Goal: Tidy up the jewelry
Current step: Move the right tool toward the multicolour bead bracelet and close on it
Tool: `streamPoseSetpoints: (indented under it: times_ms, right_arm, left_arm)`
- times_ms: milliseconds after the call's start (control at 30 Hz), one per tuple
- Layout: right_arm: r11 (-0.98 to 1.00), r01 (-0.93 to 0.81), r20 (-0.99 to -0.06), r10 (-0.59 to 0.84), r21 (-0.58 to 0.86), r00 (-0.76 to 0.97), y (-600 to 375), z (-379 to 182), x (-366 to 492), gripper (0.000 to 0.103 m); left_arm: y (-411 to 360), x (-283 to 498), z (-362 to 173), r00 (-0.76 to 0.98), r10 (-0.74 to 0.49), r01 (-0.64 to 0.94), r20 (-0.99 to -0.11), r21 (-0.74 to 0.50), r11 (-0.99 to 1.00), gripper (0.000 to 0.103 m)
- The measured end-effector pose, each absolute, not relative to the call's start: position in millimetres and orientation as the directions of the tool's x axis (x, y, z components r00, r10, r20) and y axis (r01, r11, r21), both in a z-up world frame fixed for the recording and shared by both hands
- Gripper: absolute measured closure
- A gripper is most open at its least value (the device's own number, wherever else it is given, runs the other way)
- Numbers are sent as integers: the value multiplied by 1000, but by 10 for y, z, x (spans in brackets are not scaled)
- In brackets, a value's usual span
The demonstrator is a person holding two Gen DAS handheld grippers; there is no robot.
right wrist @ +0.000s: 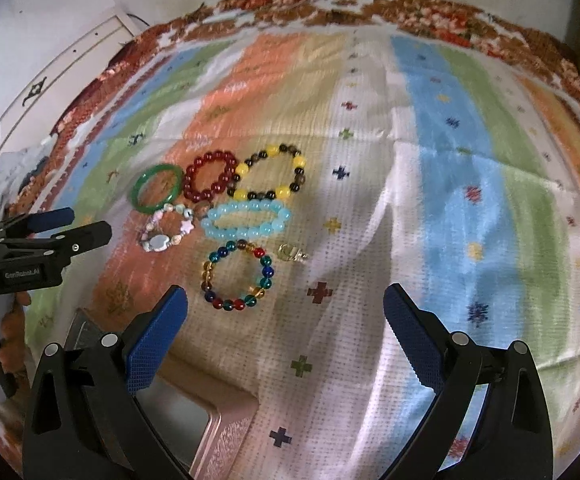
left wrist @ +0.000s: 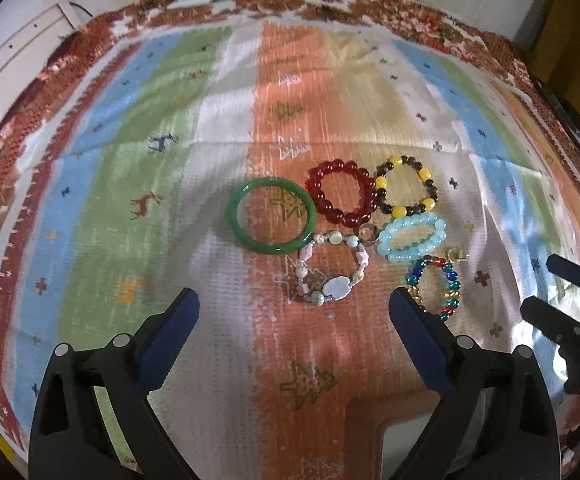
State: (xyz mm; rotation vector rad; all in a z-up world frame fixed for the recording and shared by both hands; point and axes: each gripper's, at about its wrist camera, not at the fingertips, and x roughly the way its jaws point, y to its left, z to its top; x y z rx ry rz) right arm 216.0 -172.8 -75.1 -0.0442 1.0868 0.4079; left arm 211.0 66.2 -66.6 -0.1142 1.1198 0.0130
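Nothing sorted yet: your bracelets lie clustered on the striped cloth.

Your left hand-held gripper (left wrist: pixel 294 300) and right hand-held gripper (right wrist: pixel 286 300) both hover spread wide, holding nothing. At the centre of the left view, the green bangle (left wrist: pixel 271 215), red bead bracelet (left wrist: pixel 340 199), yellow-and-dark bead bracelet (left wrist: pixel 406 186), pale blue bead bracelet (left wrist: pixel 412 239), shell charm bracelet (left wrist: pixel 328 268) and multicoloured bead bracelet (right wrist: pixel 237 276) sit touching or just beside each other, with a small gold ring (right wrist: pixel 290 252) nearby. A pinkish box (right wrist: pixel 218 432) shows at the lower left of the right view; you've placed nothing in it that I can see, so all the organizing looks left to do.
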Motion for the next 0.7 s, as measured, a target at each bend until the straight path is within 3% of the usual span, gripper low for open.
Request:
streamPoseSetpoints:
  times_ms: [333, 433, 700]
  right_arm:
    - [924, -315, -900, 314, 216, 303, -1676, -976, 2384, 4]
    - [925, -305, -910, 312, 226, 273, -1663, -1056, 2446, 17]
    - [926, -291, -930, 305, 240, 206, -1594, -1256, 2574, 29]
  left_arm:
    - [711, 2375, -939, 346, -85, -76, -934, -118, 990, 24]
    - [712, 2423, -993, 329, -91, -73, -940, -121, 990, 27]
    - [735, 2577, -1164, 283, -89, -80, -955, -116, 990, 39]
